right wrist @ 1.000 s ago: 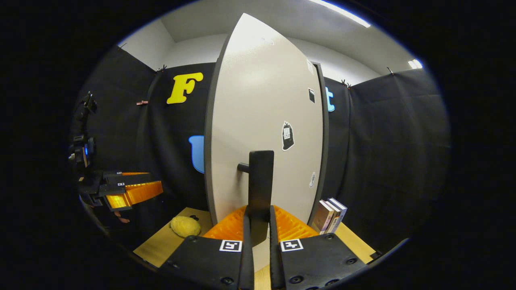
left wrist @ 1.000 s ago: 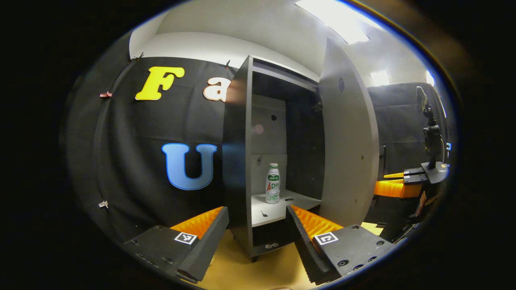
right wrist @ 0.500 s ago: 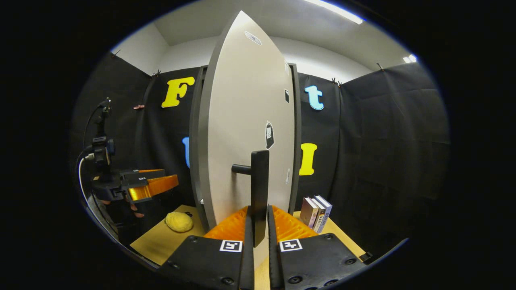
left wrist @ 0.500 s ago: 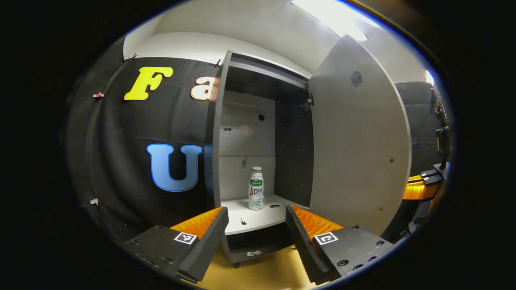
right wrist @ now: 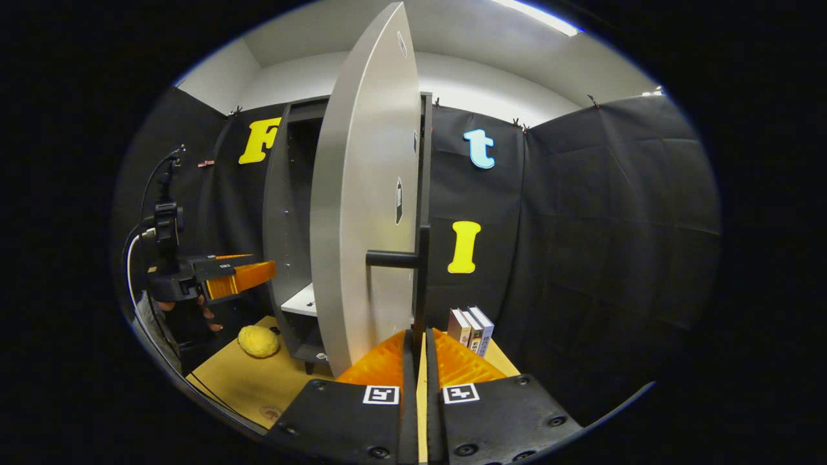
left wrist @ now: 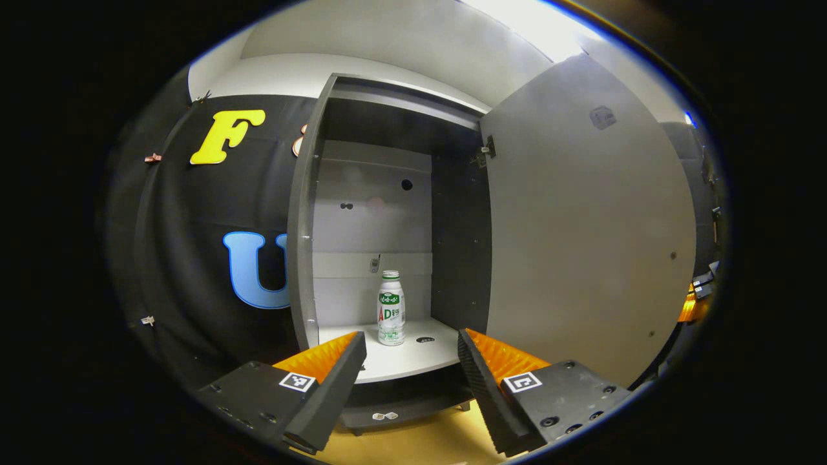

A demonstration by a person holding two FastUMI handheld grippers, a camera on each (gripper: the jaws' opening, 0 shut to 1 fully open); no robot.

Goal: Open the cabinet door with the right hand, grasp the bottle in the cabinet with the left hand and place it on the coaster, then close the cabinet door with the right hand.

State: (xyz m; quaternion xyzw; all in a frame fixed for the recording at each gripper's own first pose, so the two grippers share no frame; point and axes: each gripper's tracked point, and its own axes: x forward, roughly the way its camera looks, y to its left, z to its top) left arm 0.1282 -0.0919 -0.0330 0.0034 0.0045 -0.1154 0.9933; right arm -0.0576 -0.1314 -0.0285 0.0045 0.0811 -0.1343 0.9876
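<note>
A white bottle (left wrist: 391, 309) with a green label stands upright on the white shelf (left wrist: 400, 358) inside the open grey cabinet (left wrist: 303, 226). My left gripper (left wrist: 412, 368) is open, short of the shelf's front edge, with the bottle straight ahead between the lines of its fingers. The cabinet door (right wrist: 362, 213) stands swung wide, nearly edge-on in the right gripper view. My right gripper (right wrist: 418, 342) is shut on the door's black handle (right wrist: 420, 278). The left gripper (right wrist: 229, 279), held by a hand, also shows left of the cabinet in the right gripper view.
The cabinet stands on a wooden table (right wrist: 245, 381). A yellow lumpy object (right wrist: 258, 340) lies on the table in front of the cabinet's left side. Three books (right wrist: 471, 328) stand upright to the right of the door. Black cloth walls close in the booth.
The right gripper has pulled the door farther open, so it now stands nearly edge-on. The left gripper has moved toward the cabinet opening, and the bottle sits more centred ahead.
</note>
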